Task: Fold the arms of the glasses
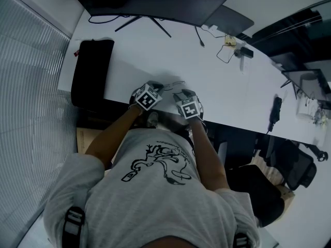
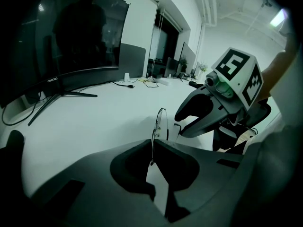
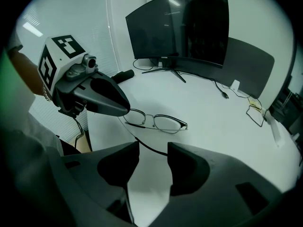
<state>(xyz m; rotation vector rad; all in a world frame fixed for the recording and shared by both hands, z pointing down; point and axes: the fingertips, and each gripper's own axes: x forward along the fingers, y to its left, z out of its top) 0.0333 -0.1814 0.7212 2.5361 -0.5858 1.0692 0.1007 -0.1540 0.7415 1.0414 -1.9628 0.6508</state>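
- White desk (image 1: 155, 61) fills the upper middle of the head view. Its near edge runs across the centre of the frame.
- Person in a grey printed T-shirt (image 1: 155, 190) takes up the bottom of the frame, both forearms reaching up to the desk edge.
- Curved dark monitor (image 1: 155, 4) at top centre, screen off.
- Black bag (image 1: 92, 71) lies at the left end of the desk, well apart from the grippers.
- Loose cables (image 1: 227, 50) and small items at upper right.
- Left gripper (image 2: 152, 145): jaws almost together, clamped on one end of the glasses. The thin rim runs down into the narrow gap. In the right gripper view its dark jaws cover the glasses' left end.
- Right gripper (image 3: 153, 143): jaws apart with a clear gap, not pressing on anything. The glasses' arm crosses between the jaw tips.
- Glasses (image 3: 158, 122): thin metal frame, darker top rim, clear lenses. They sit centre frame in the right gripper view, at the near edge of the desk between the two grippers. Can't tell whether they rest on the desk or are just off it. In the left gripper view they show edge-on and upright.
- Arm (image 3: 151, 148): thin, dark, slightly curved, swung out from the frame toward the right gripper, not folded.
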